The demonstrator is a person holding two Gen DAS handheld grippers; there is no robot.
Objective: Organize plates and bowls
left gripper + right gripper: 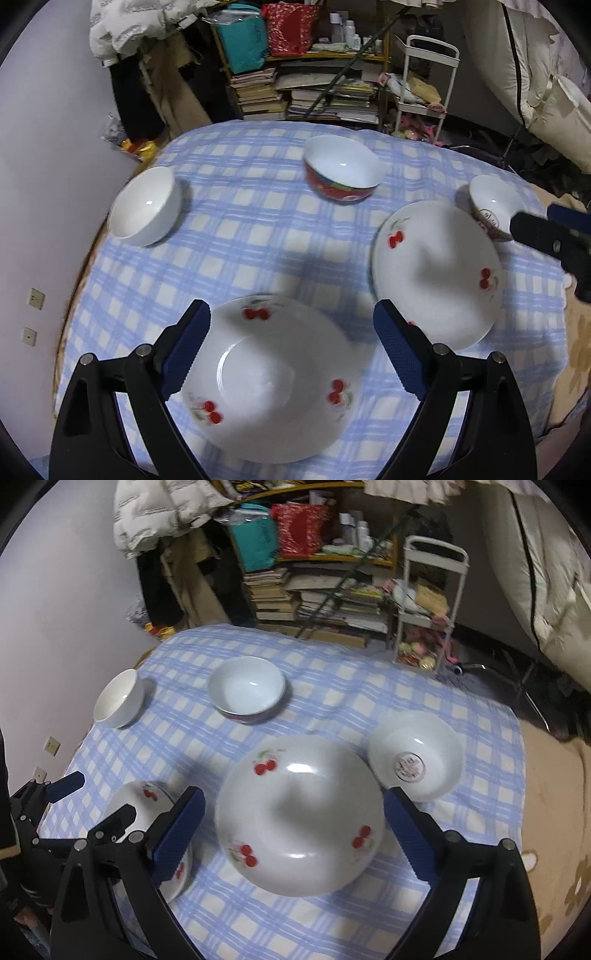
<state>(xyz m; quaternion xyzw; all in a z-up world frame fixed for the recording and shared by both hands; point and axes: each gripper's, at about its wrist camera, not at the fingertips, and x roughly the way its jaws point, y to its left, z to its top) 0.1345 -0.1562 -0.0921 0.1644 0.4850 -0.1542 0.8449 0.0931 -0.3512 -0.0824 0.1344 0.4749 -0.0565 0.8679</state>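
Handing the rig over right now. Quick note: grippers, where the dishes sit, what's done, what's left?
Left gripper: open, empty, above the near-left cherry plate.
Right gripper: open, empty, above the second cherry plate.
Both plates lie apart on the checked cloth.
Bowls, all separate: plain white bowl far left, red-sided bowl far centre, small bowl with a printed mark right of the second plate.
Done: nothing stacked.
Left: likely stack the plates and nest the bowls.
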